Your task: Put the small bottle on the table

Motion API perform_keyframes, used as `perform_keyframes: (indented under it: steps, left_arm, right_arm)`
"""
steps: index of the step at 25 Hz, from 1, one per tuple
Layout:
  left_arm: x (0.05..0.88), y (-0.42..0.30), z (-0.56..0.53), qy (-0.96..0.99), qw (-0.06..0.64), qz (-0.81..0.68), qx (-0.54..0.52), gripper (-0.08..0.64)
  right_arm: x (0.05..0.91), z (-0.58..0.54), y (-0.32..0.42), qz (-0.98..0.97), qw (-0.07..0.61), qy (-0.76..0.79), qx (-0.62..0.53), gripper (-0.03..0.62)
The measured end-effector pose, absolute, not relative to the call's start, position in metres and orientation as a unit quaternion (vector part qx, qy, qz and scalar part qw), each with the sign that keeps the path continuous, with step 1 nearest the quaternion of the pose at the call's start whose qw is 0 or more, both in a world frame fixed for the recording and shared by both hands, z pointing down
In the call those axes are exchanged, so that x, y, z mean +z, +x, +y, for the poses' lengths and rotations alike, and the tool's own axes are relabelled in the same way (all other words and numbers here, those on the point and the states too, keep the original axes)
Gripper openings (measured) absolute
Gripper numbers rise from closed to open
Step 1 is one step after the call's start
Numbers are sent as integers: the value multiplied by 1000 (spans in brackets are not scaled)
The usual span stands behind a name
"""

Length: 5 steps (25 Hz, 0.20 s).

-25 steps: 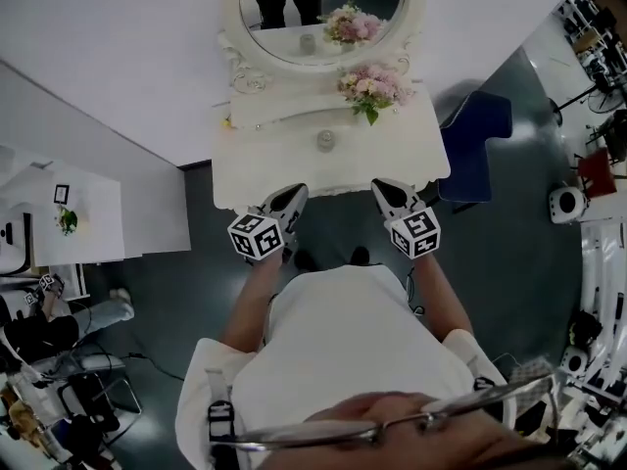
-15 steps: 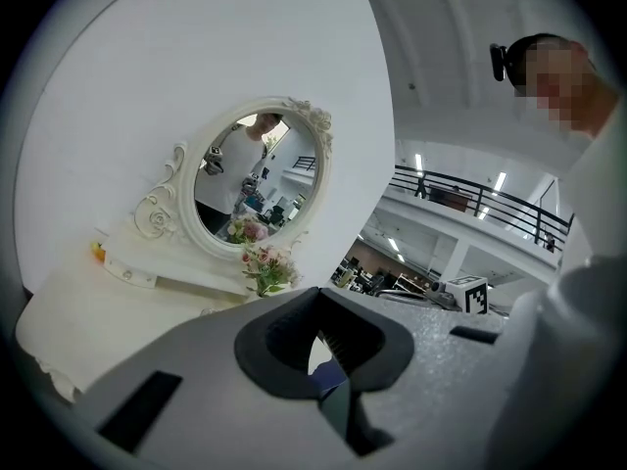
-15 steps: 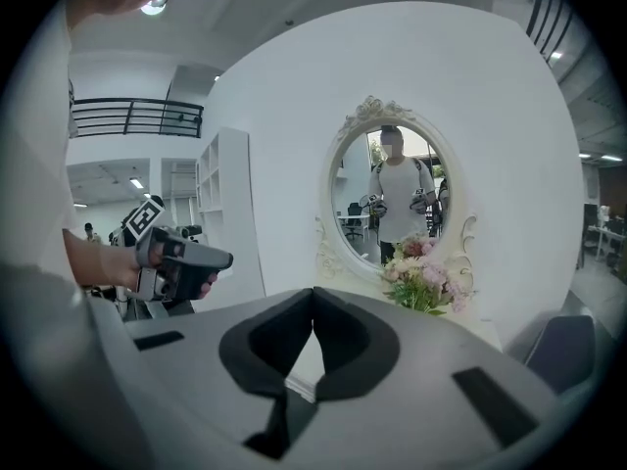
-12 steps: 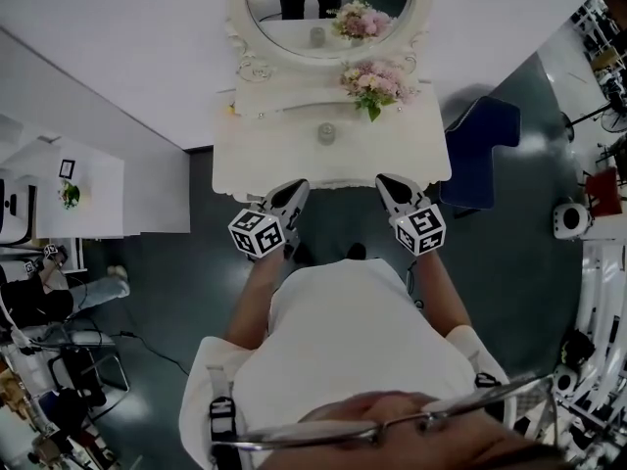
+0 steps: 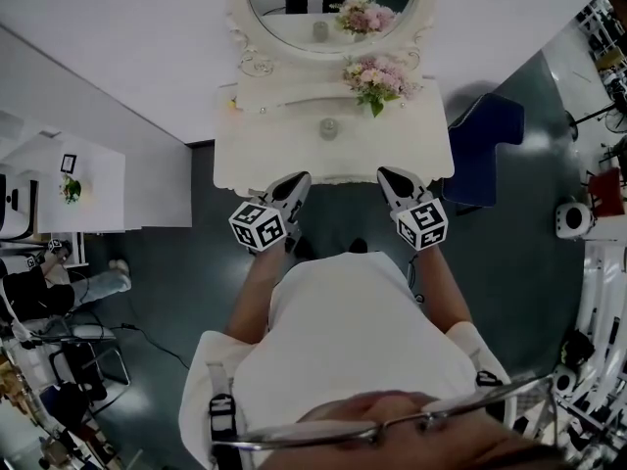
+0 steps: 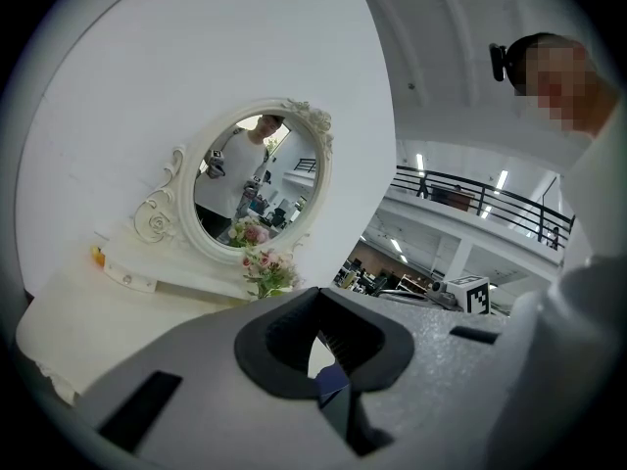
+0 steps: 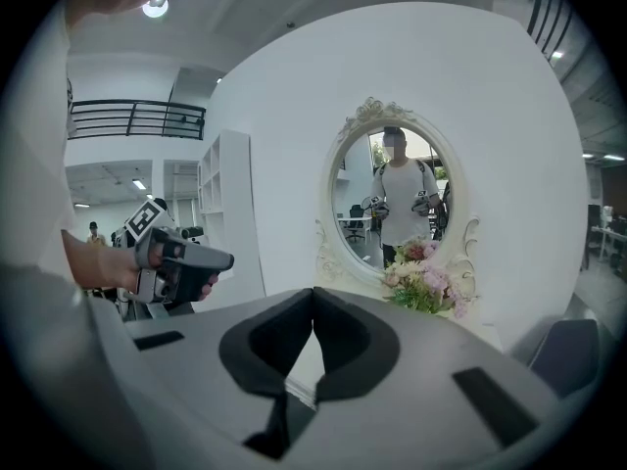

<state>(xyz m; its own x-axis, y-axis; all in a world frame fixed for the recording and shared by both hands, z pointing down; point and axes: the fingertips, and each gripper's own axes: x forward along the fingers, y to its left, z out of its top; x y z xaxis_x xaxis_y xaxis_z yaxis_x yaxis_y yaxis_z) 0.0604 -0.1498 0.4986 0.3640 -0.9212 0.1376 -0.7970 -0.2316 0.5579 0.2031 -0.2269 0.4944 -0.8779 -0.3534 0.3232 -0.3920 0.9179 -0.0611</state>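
Note:
A small greyish bottle (image 5: pixel 328 128) stands in the middle of the white dressing table (image 5: pixel 265 160), in front of the oval mirror (image 5: pixel 294 8). My left gripper (image 5: pixel 297 184) and right gripper (image 5: pixel 389 178) hover side by side at the table's front edge, both pointing at the table. Each is shut with nothing between its jaws. In the left gripper view, the left gripper (image 6: pixel 317 323) has its dark pads closed together. The right gripper (image 7: pixel 313 302) looks the same in the right gripper view. In both gripper views the jaws hide the bottle.
A bunch of pink flowers (image 5: pixel 377 74) stands at the table's back right. A small yellow thing (image 5: pixel 232 106) lies at its back left. A blue chair (image 5: pixel 485 150) stands right of the table and a white shelf (image 5: pixel 78 189) left of it.
The whole head view has drifted slightly up and to the right. Both grippers stay shut at the table's front edge, and the bottle has not moved.

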Motion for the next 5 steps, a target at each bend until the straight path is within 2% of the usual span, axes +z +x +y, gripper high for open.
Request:
perform_keyframes:
  steps: [5]
  left_arm:
    - [496, 57, -154, 777, 277, -554, -112, 3]
  right_arm:
    - [493, -230, 198, -968, 153, 190, 60, 6]
